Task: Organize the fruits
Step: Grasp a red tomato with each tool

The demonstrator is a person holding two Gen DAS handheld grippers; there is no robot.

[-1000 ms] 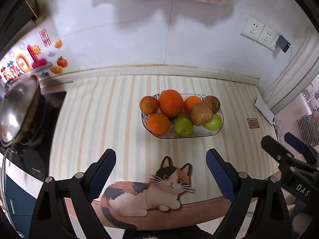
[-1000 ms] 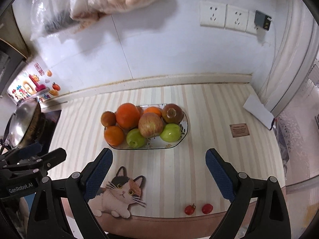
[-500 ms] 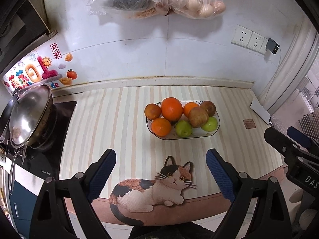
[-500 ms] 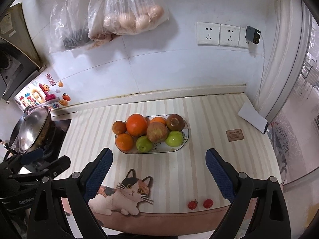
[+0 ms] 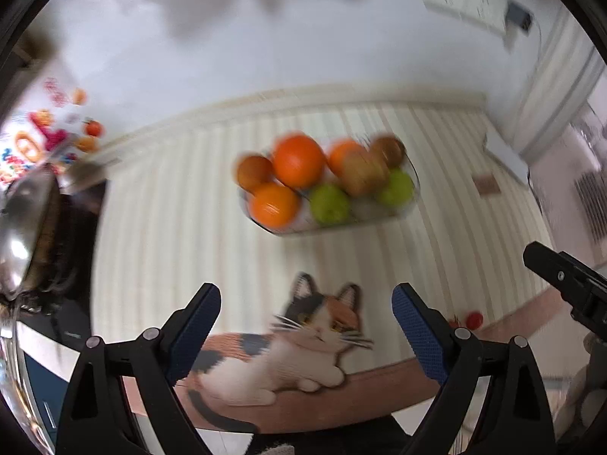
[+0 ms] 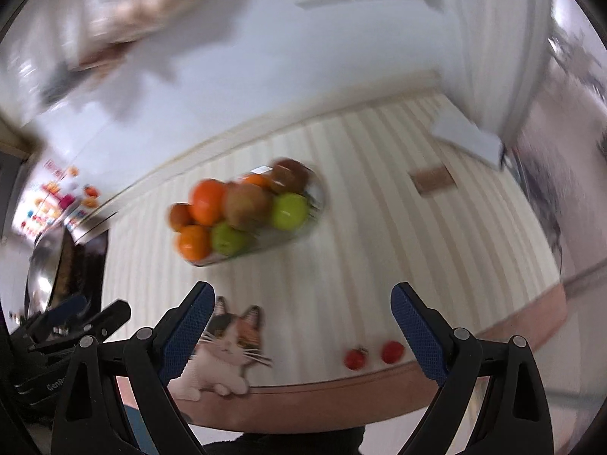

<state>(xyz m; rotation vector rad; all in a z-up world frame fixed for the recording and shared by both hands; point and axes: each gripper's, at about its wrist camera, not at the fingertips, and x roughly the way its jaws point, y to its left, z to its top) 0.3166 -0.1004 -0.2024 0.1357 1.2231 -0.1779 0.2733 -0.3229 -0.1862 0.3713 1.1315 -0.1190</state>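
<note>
- A shallow clear glass fruit bowl sits mid-counter on a cream striped countertop, at about 12 o'clock from both grippers and well apart from them.
- The bowl holds a heap of fruit: three oranges, the large orange on top, two green apples, such as the green apple at the front, and brownish round fruits; blur makes it hard to name the brown ones.
- Two small red cherry tomatoes lie loose near the counter's front edge, at about 1 o'clock from the right gripper and outside the bowl.
- Judged from this, most fruit is already gathered; the two tomatoes look like what is left.
- The left gripper, black with blue padded fingers, is spread wide and holds nothing.
- The right gripper, of the same make, is likewise spread wide and empty.
- A calico cat picture lies flat on the counter at 6 o'clock from the bowl.
- A steel pot lid stands at 9 o'clock, a white paper at 2 o'clock.
- Nothing appears to stand between the right gripper and the tomatoes.
</note>
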